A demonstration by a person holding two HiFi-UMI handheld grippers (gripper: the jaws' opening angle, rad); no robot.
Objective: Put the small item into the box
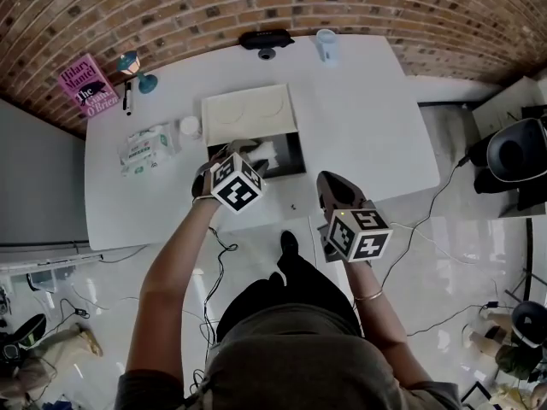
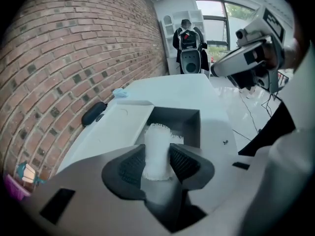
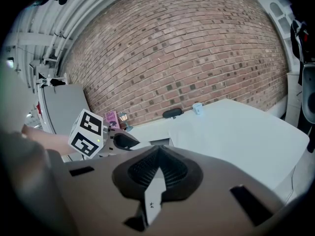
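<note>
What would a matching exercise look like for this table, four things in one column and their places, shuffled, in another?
Things:
1. white fluffy cylinder
2. pink paperback book
3. pale blue cup
4. black open box

Places:
A. far left corner of the white table
B. between the jaws of the left gripper
C. mid-table, beside the flat white lid
D. far edge, right of the black oval device

Pairs: 1-B; 2-A; 3-D; 4-C
</note>
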